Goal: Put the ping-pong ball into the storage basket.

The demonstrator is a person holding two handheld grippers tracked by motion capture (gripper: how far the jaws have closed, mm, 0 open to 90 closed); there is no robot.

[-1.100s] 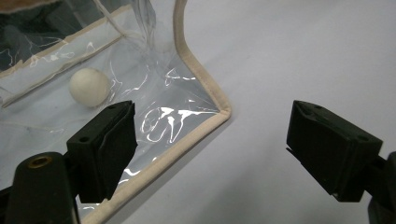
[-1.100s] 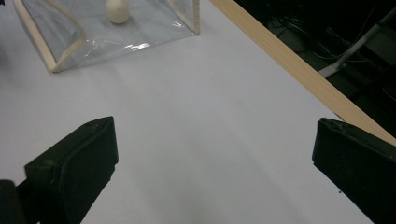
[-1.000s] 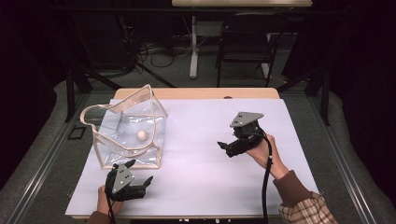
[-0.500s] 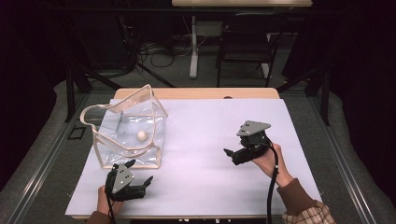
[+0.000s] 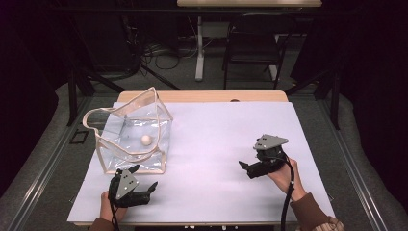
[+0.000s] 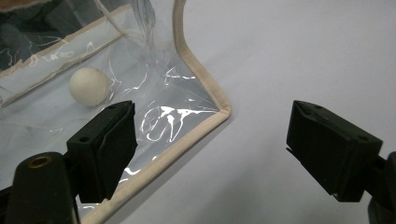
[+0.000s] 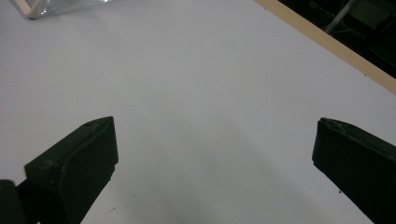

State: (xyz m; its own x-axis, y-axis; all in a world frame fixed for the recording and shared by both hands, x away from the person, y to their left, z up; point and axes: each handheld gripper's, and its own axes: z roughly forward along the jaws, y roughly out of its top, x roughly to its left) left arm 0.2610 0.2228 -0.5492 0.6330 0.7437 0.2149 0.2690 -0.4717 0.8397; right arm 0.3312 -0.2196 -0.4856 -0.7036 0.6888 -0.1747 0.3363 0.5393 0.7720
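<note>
A clear plastic bag (image 5: 132,137) with beige trim and handles stands open at the left of the white table cover (image 5: 216,144). A small white ball (image 5: 146,139) lies inside it; the ball (image 6: 88,86) also appears through the bag's wall (image 6: 177,112) in the left gripper view. My left gripper (image 5: 146,185) rests near the front edge, just below the bag's near corner, open and holding nothing. My right gripper (image 5: 244,167) hovers low over the right part of the table, open, with bare cover (image 7: 210,107) between its jaws.
The table's wooden far edge (image 5: 202,96) borders the cover. Beyond it stand a black chair (image 5: 252,48), a table leg (image 5: 198,48) and floor cables (image 5: 159,50). A corner of the bag (image 7: 32,11) appears at the top left of the right gripper view.
My right gripper has moved toward the near right of the table and come lower. The left gripper, the bag and the ball have stayed put.
</note>
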